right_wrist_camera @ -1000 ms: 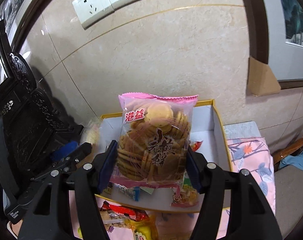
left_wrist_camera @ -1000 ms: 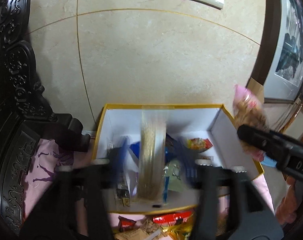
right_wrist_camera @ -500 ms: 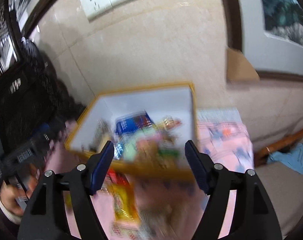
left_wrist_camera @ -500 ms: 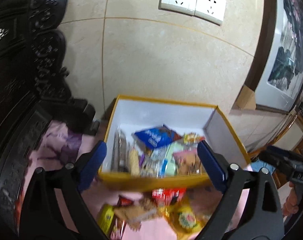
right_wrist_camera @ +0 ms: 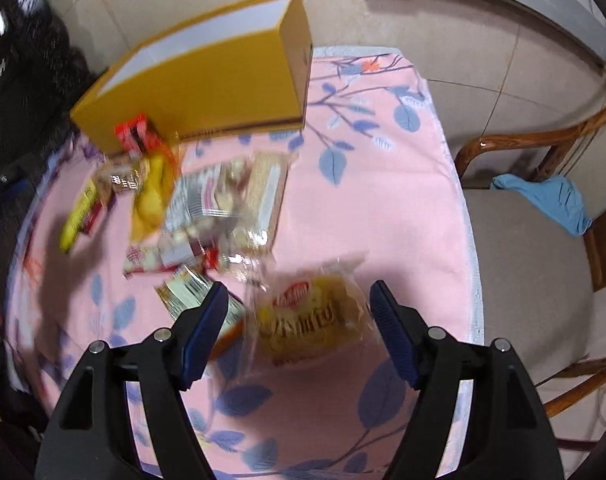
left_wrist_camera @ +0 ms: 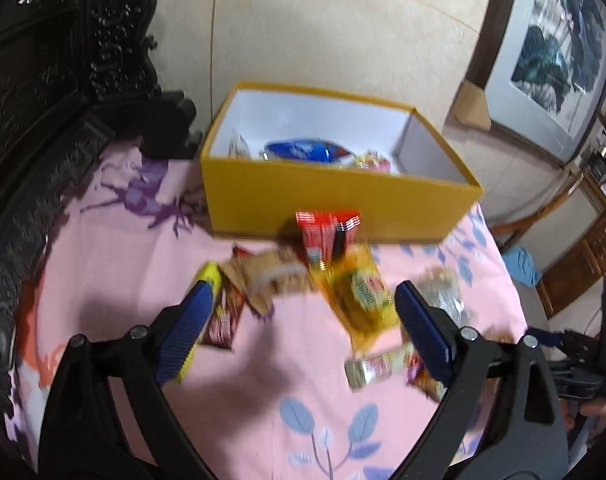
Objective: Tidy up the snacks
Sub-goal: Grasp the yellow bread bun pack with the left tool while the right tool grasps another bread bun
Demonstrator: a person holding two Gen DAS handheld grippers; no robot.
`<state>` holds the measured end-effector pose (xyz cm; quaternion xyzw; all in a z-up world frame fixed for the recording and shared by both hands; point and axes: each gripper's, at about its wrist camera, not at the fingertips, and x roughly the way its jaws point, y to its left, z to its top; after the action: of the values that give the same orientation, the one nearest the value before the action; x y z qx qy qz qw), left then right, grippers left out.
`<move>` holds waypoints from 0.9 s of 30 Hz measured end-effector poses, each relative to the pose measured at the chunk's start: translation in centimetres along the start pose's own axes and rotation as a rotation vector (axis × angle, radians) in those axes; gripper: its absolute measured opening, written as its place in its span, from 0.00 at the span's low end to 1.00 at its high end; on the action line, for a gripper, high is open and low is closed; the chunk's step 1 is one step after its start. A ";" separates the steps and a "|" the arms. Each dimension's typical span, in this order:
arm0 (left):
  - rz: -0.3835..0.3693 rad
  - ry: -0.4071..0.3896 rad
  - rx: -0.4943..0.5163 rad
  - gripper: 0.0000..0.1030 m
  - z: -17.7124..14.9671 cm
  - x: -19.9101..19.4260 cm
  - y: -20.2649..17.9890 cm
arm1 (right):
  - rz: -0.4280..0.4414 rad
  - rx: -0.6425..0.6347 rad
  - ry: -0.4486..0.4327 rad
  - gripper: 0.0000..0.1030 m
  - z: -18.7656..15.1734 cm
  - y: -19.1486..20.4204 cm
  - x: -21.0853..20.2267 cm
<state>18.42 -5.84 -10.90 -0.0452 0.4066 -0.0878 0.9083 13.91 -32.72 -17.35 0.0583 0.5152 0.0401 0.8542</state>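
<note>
The left tongs are spread wide and empty above the pink floral cloth on the counter, their jaws having just been opening, with nothing pressed between them. Loose snack packets are scattered on the cloth in front of the yellow box, in which a blue packet is seen. The right tongs are also held open, having just widened, around a clear-wrapped pastry packet lying untouched on the cloth.
</note>
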 end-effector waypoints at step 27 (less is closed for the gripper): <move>-0.007 0.083 0.095 0.91 -3.9 -0.2 -2.6 | -0.142 -0.298 -0.046 0.75 -1.9 0.1 4.4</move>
<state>15.10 -8.43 -12.95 0.0003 0.4391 -0.1122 0.8914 14.30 -31.97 -22.08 -0.1045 0.4867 0.0542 0.8656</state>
